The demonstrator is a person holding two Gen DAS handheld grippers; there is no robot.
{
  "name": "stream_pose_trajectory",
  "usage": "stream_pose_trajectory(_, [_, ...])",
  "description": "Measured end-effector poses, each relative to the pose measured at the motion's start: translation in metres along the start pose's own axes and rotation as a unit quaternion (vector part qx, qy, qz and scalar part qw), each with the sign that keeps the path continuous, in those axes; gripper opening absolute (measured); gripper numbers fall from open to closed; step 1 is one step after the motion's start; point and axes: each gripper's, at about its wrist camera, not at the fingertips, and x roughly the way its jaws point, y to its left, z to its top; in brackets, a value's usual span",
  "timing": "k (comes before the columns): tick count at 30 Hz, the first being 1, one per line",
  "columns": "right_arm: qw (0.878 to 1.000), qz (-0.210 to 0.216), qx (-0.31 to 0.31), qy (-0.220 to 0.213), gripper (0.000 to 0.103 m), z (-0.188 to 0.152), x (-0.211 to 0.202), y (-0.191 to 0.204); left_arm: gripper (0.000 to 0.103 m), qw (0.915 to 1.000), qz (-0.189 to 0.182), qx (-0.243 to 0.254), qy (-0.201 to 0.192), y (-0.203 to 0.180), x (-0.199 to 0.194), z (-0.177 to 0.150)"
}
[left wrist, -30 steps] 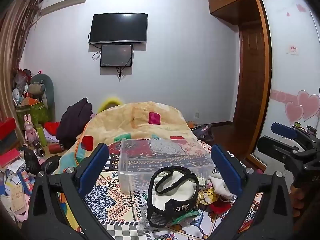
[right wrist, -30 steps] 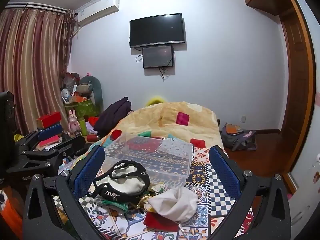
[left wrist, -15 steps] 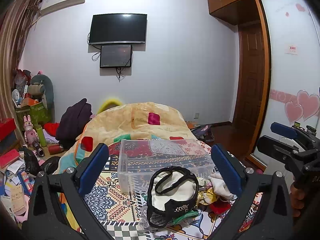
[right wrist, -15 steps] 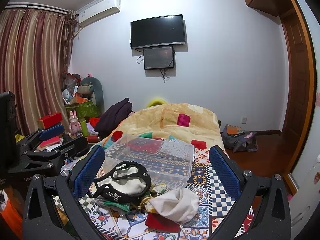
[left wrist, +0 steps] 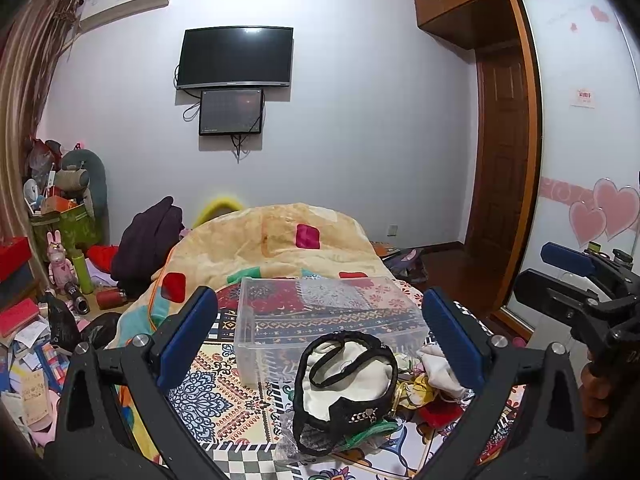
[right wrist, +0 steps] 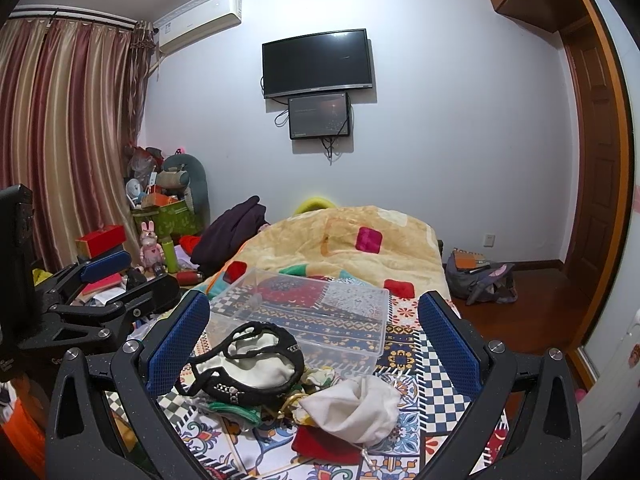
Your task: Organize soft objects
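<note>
Left wrist view: we held the left hand-held gripper (left wrist: 320, 336) spread and empty above the soft pile (left wrist: 348, 376), which lay just in front of the clear bin (left wrist: 280, 320) on the bed; the right hand-held gripper (right wrist: 314, 336) was likewise spread, presumably readying a pick.

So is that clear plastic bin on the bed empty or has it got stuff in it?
Empty: the clear bin shows only bedspread through it.
</note>
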Motion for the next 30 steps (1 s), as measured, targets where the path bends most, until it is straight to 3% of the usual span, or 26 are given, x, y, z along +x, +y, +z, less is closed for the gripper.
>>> stream_pose_trajectory(30, [1.000, 0.002, 0.001, -0.002, 0.103, 0.0000, -0.0006, 0.0026, 0.103, 1.0000, 0.000, 0.001, -0.002, -0.0011, 0.0005, 0.0011])
